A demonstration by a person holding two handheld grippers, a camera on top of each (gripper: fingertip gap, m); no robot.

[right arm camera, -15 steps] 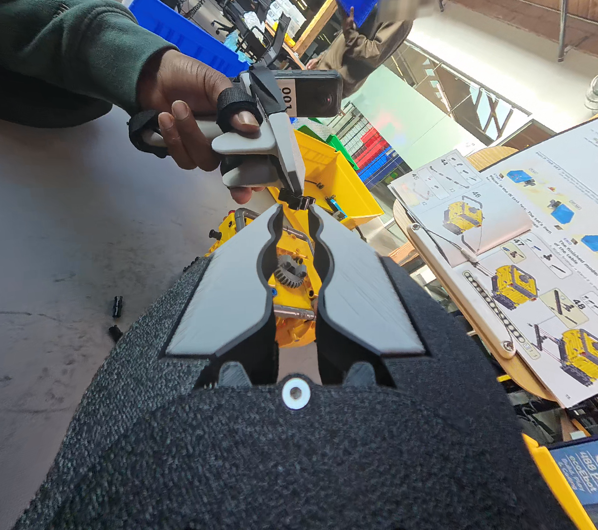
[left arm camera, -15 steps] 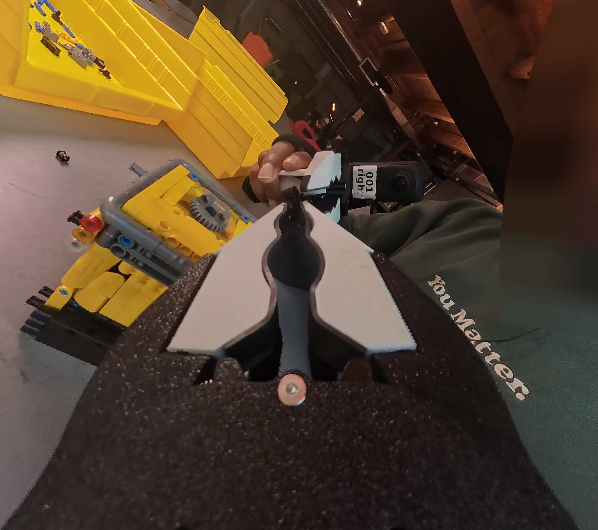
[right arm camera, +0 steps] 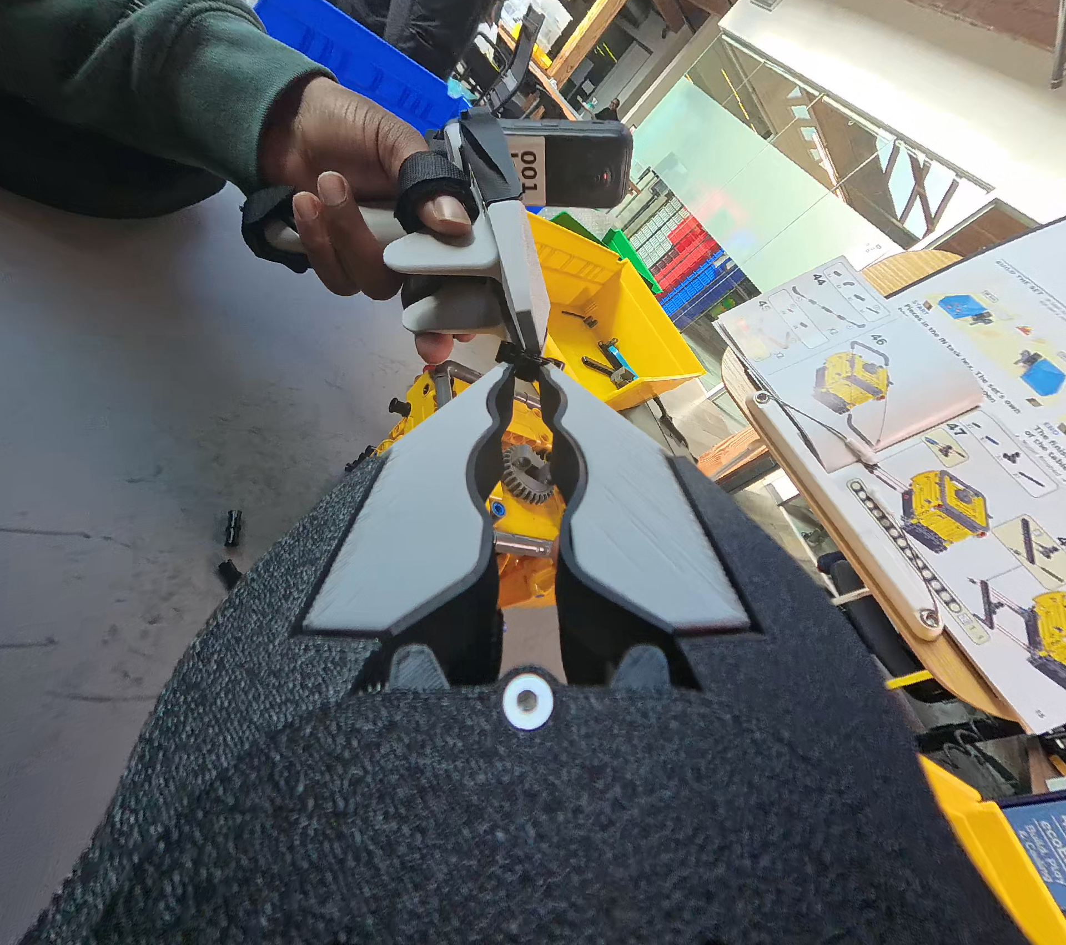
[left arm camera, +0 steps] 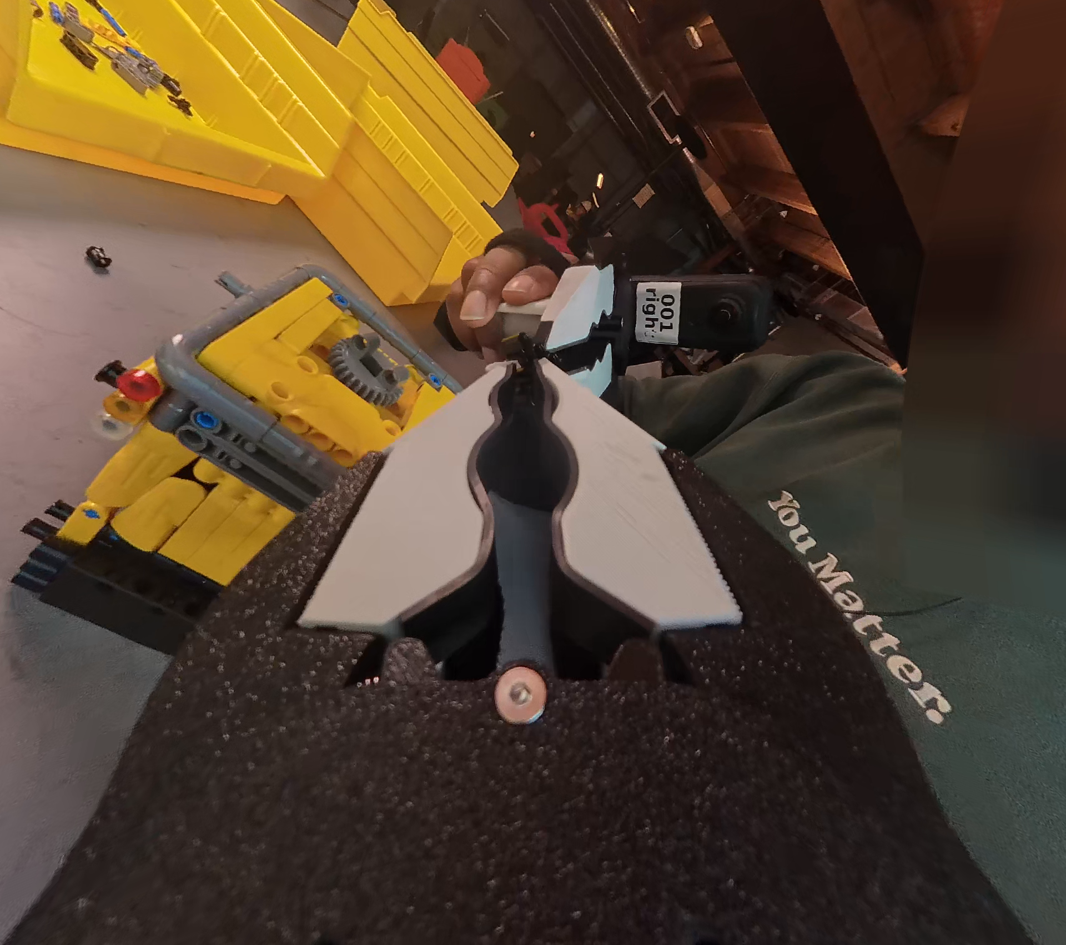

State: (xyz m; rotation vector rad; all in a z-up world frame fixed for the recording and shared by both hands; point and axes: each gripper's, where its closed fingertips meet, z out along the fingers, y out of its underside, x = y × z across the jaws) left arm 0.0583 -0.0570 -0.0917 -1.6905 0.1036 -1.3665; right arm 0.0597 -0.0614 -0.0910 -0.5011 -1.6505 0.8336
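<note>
Both grippers meet tip to tip above the grey surface (left arm camera: 173,236), sharing one small black part (right arm camera: 522,360).

Left gripper (left arm camera: 522,375): fingers clenched, tips together on the small black part. In the right wrist view it comes in from above, a hand (right arm camera: 346,190) in a green sleeve (right arm camera: 115,52) on its handle and a black camera (right arm camera: 577,167) mounted on top.

Right gripper (right arm camera: 524,369): fingers nearly closed, a narrow gap at the tips, both pinching the same black part from the opposite side.

Directly below and behind the tips sits a yellow brick-built vehicle model (left arm camera: 231,433) on the surface, with a grey gear (left arm camera: 369,369) on top, grey tube frame, red stud at one corner. The gear shows through the gap between the right fingers.

Nearby:
- yellow bins (left arm camera: 404,167) behind the model, one tray holding loose small parts
- a loose black pin (left arm camera: 98,255) on the surface, two more (right arm camera: 232,528) beside the right gripper
- open instruction booklet (right arm camera: 923,398) on a wooden stand, right side
- blue bin (right arm camera: 346,46) in the background
</note>
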